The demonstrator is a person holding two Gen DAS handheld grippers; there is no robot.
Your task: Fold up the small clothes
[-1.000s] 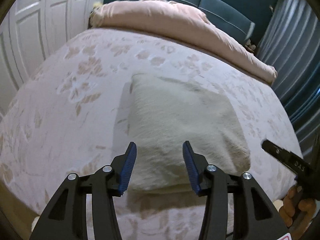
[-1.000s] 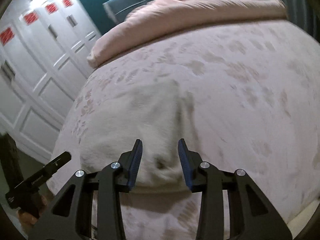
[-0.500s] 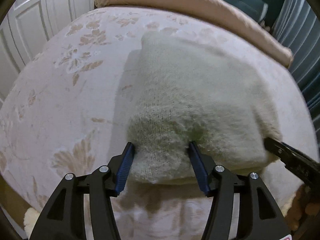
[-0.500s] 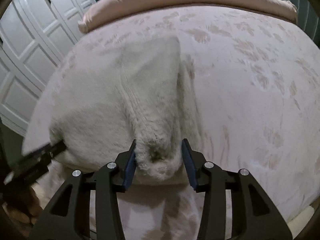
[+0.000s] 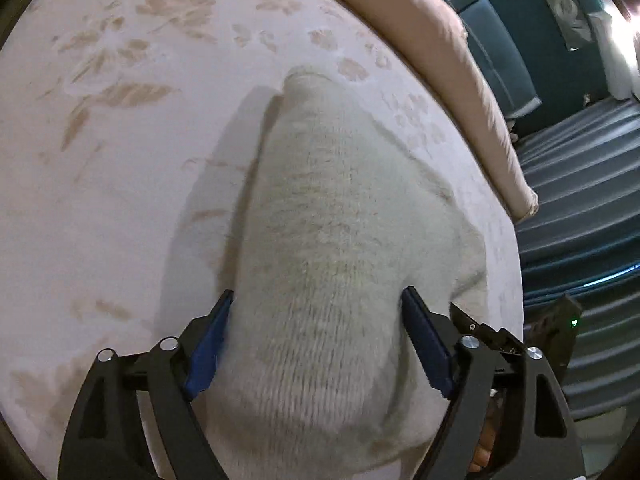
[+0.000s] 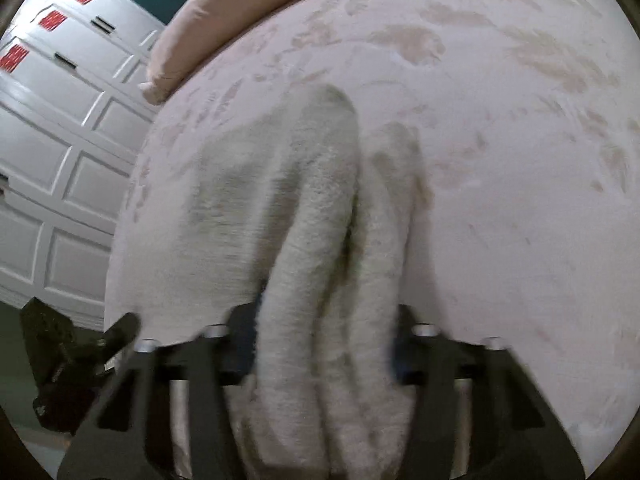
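The cream knit garment (image 5: pixel 340 240) lies folded near the floral bedspread's (image 5: pixel 120 160) front edge, between the opening left gripper (image 5: pixel 316 336) and closing right gripper (image 6: pixel 324 344) fingers, white panelled doors (image 6: pixel 60 140) beyond.

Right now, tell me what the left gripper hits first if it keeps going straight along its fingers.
The cream knit garment. The left gripper already straddles its near end, jaws opening, knit between the blue pads. Straight on it would press into that knit, with the floral bedspread under it; depth is hard to judge.
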